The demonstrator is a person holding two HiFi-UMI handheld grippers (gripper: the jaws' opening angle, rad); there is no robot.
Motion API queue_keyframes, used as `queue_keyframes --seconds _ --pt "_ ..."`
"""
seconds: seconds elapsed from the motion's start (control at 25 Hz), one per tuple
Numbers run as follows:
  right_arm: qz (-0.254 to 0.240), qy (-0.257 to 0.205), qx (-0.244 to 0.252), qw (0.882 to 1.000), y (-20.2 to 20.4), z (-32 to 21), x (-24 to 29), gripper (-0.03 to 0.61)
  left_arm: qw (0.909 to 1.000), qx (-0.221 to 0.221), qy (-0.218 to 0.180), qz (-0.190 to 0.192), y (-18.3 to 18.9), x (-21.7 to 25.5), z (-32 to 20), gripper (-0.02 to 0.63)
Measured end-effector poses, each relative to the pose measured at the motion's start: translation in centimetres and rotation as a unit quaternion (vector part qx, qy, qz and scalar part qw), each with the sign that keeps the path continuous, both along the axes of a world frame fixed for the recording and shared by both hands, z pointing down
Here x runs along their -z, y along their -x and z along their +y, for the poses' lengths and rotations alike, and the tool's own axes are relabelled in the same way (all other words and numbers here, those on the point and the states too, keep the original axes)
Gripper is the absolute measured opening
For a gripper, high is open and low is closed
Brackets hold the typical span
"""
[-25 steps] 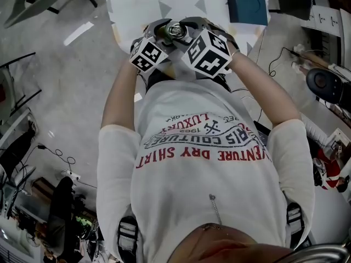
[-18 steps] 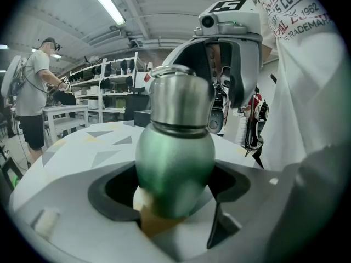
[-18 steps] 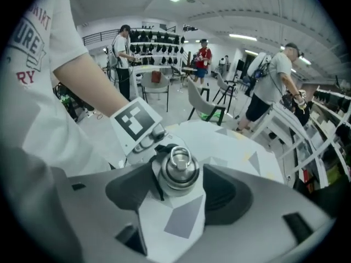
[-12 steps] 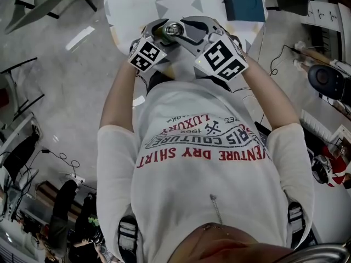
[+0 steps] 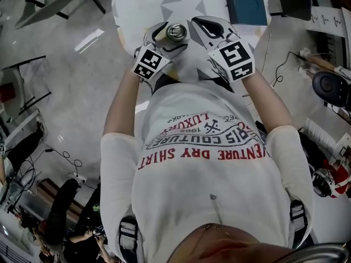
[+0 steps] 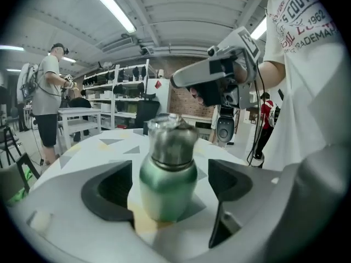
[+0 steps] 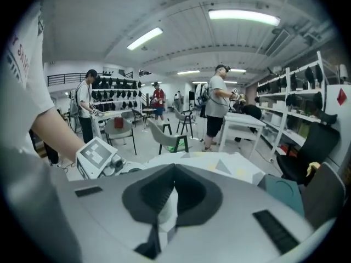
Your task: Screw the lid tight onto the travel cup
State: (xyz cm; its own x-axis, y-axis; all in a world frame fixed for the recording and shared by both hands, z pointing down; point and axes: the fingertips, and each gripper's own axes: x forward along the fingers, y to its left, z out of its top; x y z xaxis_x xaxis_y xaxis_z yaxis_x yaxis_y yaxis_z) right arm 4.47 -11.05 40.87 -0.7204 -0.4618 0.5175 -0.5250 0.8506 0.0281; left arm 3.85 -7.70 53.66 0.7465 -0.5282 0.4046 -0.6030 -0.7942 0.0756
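Your left claw (image 6: 170, 174) is spreading its jaws, pads clear of the green travel cup (image 6: 164, 190) standing upright between them on the patterned table (image 6: 93, 147), its steel lid (image 6: 173, 138) on top, while beyond it, higher up, your right claw (image 7: 171, 188) is pinched shut on nothing.

- The travel cup (image 6: 167, 171) is blurred in the left gripper view.
- The head view shows only its lid (image 5: 176, 32); the body beneath is hidden.
- The top edge cuts off the bench (image 5: 143, 7) and a teal box (image 5: 245, 1).
- Items on the far shelves (image 6: 115, 89) are too small to tell.
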Motion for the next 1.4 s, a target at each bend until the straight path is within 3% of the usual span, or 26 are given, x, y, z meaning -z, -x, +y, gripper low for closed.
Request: queue_keyframes --seconds 0.16,0.32,0.36,0.48,0.68,0.76,0.96,1.4 --pt "-0.042 0.018 -0.021 0.999 -0.2 0.0 1.0 0.011 0.9968 0.039 -0.062 0.034 0.3 5.6 0.4 0.416" --pt "-0.043 -0.024 -0.017 0.999 -0.5 0.6 2.0 0.011 0.9845 0.098 -0.115 0.089 1.7 12.3 0.7 0.409" --pt "-0.045 -0.032 -0.017 0.998 -0.6 0.6 2.3 0.011 0.9808 0.113 -0.124 0.099 2.3 13.8 0.7 0.376" --pt "-0.061 -0.047 -0.029 0.997 -0.8 0.2 3.1 0.011 0.9705 0.153 -0.157 0.1 4.2 16.8 0.1 0.138" --pt "-0.091 -0.061 -0.047 0.993 -1.4 -0.4 4.9 0.011 0.9588 0.202 -0.194 0.051 5.9 19.9 -0.4 0.015" --pt "-0.099 -0.071 -0.042 0.992 -1.3 -0.4 5.6 0.011 0.9552 0.219 -0.195 0.039 6.8 20.6 -0.5 0.011" --pt "-0.115 -0.097 -0.023 0.988 -1.1 -0.3 7.7 0.009 0.9523 0.251 -0.165 0.055 8.6 22.2 -0.5 0.011" --pt "-0.125 -0.104 -0.017 0.987 -0.8 -0.2 8.4 0.009 0.9467 0.267 -0.16 0.082 10.4 24.0 -1.2 0.011"
